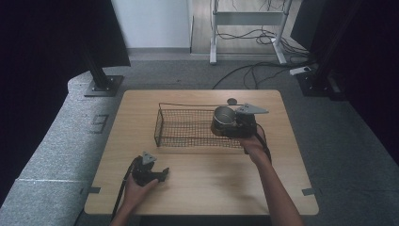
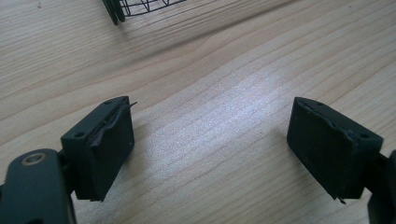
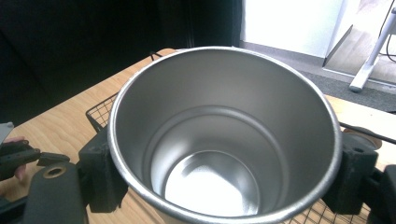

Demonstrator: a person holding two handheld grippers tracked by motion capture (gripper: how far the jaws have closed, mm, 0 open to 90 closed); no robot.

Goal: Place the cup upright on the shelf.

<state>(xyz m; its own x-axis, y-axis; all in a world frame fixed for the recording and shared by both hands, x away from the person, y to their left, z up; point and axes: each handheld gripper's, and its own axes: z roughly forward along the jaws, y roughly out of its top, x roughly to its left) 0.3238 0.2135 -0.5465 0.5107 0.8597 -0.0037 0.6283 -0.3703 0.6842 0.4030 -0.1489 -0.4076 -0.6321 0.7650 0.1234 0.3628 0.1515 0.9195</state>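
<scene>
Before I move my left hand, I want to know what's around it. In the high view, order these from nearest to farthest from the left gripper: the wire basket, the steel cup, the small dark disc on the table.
1. Wire basket: its near-left corner lies just ahead of the left gripper.
2. Steel cup: at the basket's right end, between the right gripper's jaws.
3. Small dark disc: on the table behind the basket, toward the far edge.

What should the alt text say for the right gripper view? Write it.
An empty steel cup seen from above, held between two black gripper fingers over a wire basket on a wooden table. The other gripper shows at far left.
</scene>
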